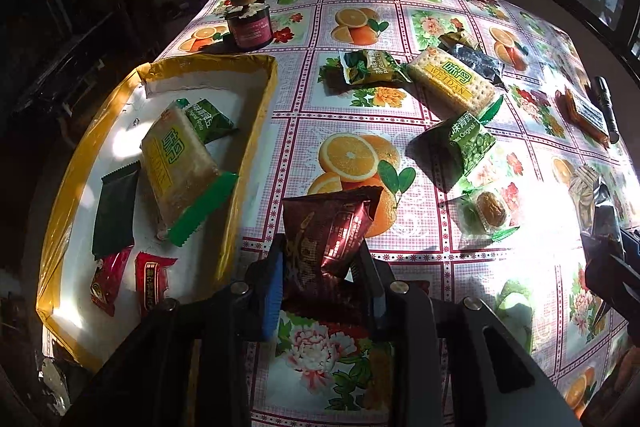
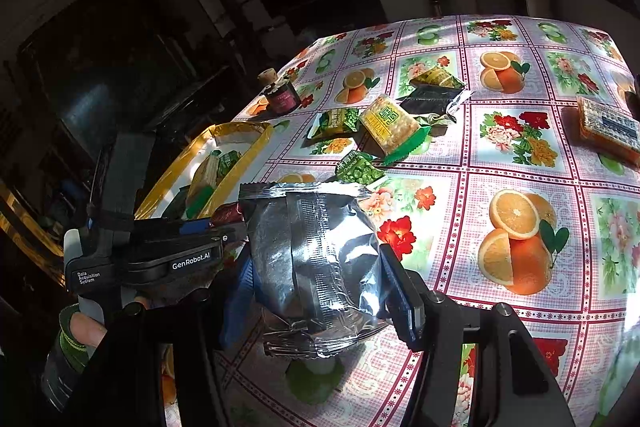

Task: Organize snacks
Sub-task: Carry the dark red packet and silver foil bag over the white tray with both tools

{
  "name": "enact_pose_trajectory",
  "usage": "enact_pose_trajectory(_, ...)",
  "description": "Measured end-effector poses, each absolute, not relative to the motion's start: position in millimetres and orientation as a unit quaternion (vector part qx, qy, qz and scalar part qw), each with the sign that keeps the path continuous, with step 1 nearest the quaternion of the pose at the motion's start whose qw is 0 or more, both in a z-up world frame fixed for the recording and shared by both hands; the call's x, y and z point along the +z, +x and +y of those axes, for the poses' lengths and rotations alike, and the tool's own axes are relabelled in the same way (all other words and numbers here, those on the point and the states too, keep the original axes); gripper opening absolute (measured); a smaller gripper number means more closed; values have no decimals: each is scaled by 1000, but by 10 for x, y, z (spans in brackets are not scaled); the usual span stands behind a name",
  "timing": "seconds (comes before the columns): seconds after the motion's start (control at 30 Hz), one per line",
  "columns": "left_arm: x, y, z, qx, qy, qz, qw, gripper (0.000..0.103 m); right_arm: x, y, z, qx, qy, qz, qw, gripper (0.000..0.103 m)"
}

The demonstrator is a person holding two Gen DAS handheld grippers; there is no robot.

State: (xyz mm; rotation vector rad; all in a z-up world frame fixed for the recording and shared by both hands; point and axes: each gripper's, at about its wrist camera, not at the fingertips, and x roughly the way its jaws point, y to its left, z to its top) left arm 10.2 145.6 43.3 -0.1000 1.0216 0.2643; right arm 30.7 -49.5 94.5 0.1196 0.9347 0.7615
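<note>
Maroon packet (image 1: 326, 239) in left fingers (image 1: 272, 291), beside box rim (image 1: 248, 163).

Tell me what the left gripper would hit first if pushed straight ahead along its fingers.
Probably bare tablecloth at the printed orange first; the left gripper, shut on a dark red snack packet, points there. Depth is uncertain.

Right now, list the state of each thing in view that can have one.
Left gripper: shut on dark red packet.
Right gripper: shut on silver packet.
Yellow-rimmed box: open, snacks inside.
Dark jar: upright, cork on top.
Cracker pack: lying on table, sealed.
</note>
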Motion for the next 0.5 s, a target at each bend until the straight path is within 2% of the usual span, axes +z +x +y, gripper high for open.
enact_pose_trajectory(0.23, 759, -186, 1606, 151, -65, 456, 875, 30, 1035, 317, -330, 374, 55, 430, 819, 63)
enact_pose_trajectory(0.5, 825, -399, 1867, 189, -73, 449, 870, 30, 1033, 305, 79, 409, 43, 431, 803, 63)
